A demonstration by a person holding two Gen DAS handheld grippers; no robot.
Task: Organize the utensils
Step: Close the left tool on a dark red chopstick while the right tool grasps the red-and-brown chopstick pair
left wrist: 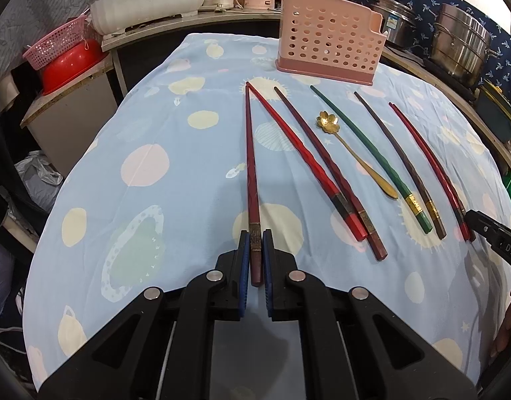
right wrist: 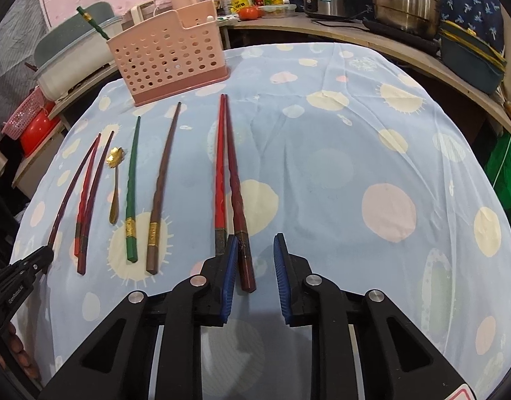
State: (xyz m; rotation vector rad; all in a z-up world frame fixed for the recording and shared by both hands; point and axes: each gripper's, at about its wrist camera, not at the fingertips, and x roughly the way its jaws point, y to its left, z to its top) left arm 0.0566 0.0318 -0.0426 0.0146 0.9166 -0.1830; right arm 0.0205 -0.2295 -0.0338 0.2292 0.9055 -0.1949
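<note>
Blue-padded left fingers (left wrist: 256, 256) pinch a maroon chopstick (left wrist: 251, 180) by its butt on the counter cloth (left wrist: 155, 153). My right fingers (right wrist: 255, 260) stand spread around another dark red chopstick (right wrist: 237, 193); its red neighbour (right wrist: 219, 173) touches the left pad and could get dragged. Beyond, clear cloth leads to the pink holder (right wrist: 170, 63).

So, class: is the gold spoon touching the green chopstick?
Apart. In the right wrist view, blue cloth shows all the way between the gold spoon and the green chopstick; the left wrist view shows a narrower gap too.
</note>
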